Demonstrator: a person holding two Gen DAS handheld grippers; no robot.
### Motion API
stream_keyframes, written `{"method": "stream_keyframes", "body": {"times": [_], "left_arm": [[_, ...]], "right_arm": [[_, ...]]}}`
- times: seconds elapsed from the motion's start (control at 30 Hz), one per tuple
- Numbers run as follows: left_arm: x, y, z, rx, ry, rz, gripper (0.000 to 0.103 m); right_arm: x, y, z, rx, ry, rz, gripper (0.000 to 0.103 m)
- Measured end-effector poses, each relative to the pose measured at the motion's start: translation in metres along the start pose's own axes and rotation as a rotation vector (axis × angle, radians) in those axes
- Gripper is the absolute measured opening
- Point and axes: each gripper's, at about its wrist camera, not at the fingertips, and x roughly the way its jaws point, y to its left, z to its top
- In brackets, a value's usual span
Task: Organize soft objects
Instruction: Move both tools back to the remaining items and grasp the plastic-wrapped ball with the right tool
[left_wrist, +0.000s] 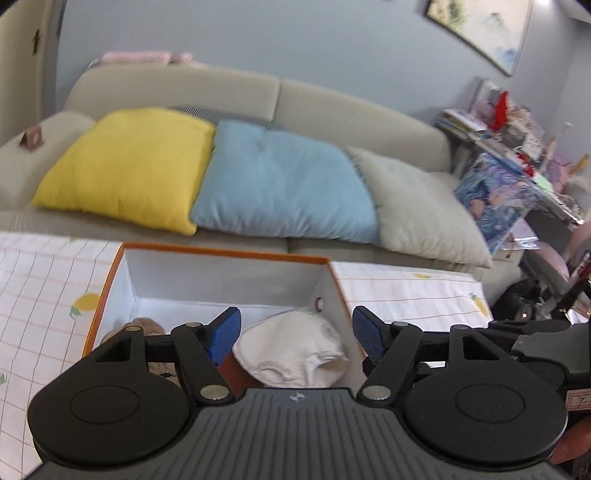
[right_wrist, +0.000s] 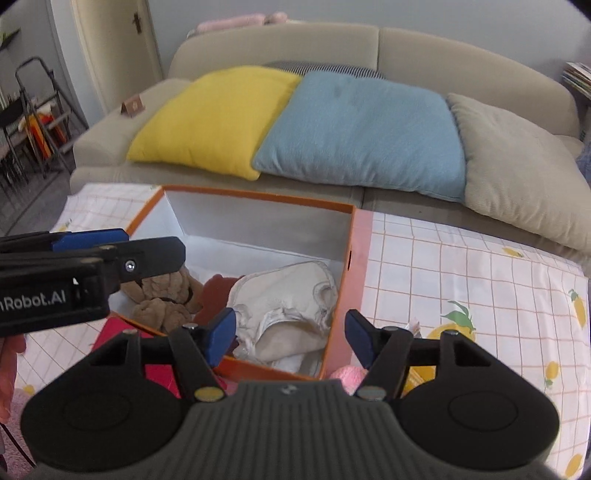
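Note:
An orange box (right_wrist: 258, 195) with a white inside stands on the checked tablecloth. Inside lie a cream soft cloth item (right_wrist: 291, 306), a brown plush toy (right_wrist: 166, 295) and a dark red soft piece (right_wrist: 216, 291). In the left wrist view the cream item (left_wrist: 295, 350) and a bit of the brown plush (left_wrist: 147, 326) show in the box (left_wrist: 221, 253). My left gripper (left_wrist: 295, 334) hangs open above the box with nothing between its blue pads; it also enters the right wrist view from the left (right_wrist: 110, 243). My right gripper (right_wrist: 290, 336) is open over the box's near right corner, holding nothing.
A pink fluffy item (right_wrist: 349, 376) and a red cloth (right_wrist: 114, 332) lie on the table by the box's near side. Behind the table a beige sofa (right_wrist: 406, 48) carries yellow (right_wrist: 214, 118), blue (right_wrist: 362, 129) and grey (right_wrist: 517, 166) cushions. Cluttered shelves (left_wrist: 509, 147) stand at the right.

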Motion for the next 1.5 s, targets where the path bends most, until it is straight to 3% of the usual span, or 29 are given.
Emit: {"method": "stream_keyframes", "body": {"times": [0.2,0.4,0.8,0.93,1.1,1.23,1.3,1.4,1.5], "left_arm": [[-0.036,-0.025,-0.027,0.065,-0.044,-0.048,0.081],[-0.054,-0.040,-0.063,0.069,0.000,-0.109,0.081],[-0.043,-0.030,-0.147,0.029,0.235,-0.109,0.077],[-0.039,-0.032,-0.157,0.044,0.274,-0.111,0.077],[-0.033,-0.039,-0.164,0.062,0.306,-0.125,0.077],[-0.026,-0.046,-0.169,0.094,0.327,-0.139,0.077],[-0.021,-0.050,-0.170,0.126,0.342,-0.133,0.077],[-0.008,-0.054,-0.171,0.174,0.385,-0.113,0.077],[0.001,-0.056,-0.170,0.180,0.405,-0.113,0.077]], "right_arm": [[-0.041,-0.009,-0.046,0.089,-0.077,-0.003,0.065],[-0.070,-0.020,-0.104,0.202,-0.081,-0.024,0.065],[-0.071,-0.045,-0.199,0.400,0.125,-0.111,0.065],[-0.068,-0.046,-0.223,0.431,0.174,-0.123,0.065],[-0.062,-0.051,-0.240,0.481,0.216,-0.150,0.065],[-0.059,-0.057,-0.237,0.501,0.192,-0.168,0.065],[-0.055,-0.056,-0.229,0.437,0.186,-0.193,0.066],[-0.045,-0.055,-0.216,0.286,0.192,-0.189,0.076],[-0.035,-0.058,-0.210,0.206,0.216,-0.183,0.076]]}}
